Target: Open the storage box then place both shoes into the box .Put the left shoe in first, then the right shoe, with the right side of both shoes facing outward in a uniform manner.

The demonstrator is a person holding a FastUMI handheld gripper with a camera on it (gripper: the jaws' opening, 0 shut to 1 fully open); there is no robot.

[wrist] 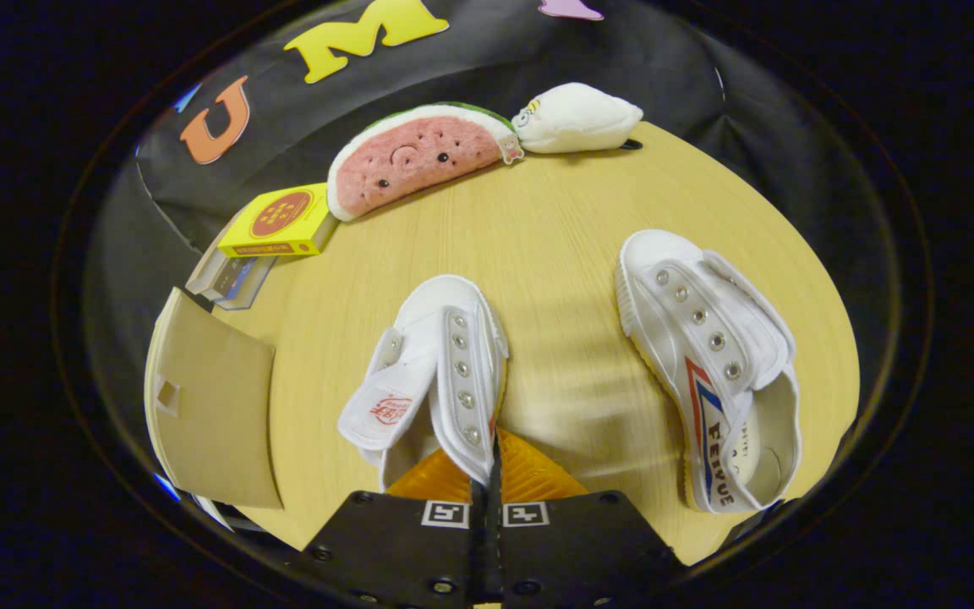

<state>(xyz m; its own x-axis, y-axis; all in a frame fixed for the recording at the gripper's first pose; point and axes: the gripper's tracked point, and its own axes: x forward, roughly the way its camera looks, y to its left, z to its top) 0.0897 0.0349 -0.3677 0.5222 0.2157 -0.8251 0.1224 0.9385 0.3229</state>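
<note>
gripper (pixel 494 457) pinching left shoe (pixel 432 372), red logo tongue, right shoe (pixel 711 355) beside

Pretty bright, even light from overhead, with a soft sheen on the worktop (pixel 555 254) and faint blurry shadows beside the white shoes (pixel 707 355). Fisheye bends everything hard near the rim, focus is decent mid-frame, softer toward the edges

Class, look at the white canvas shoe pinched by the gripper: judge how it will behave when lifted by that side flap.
The gripper pinches the near shoe by its eyelet flap. The thin canvas will probably fold and sag. Its loose tongue will likely flop. It looks light, yet may swing, toe drooping.
</note>
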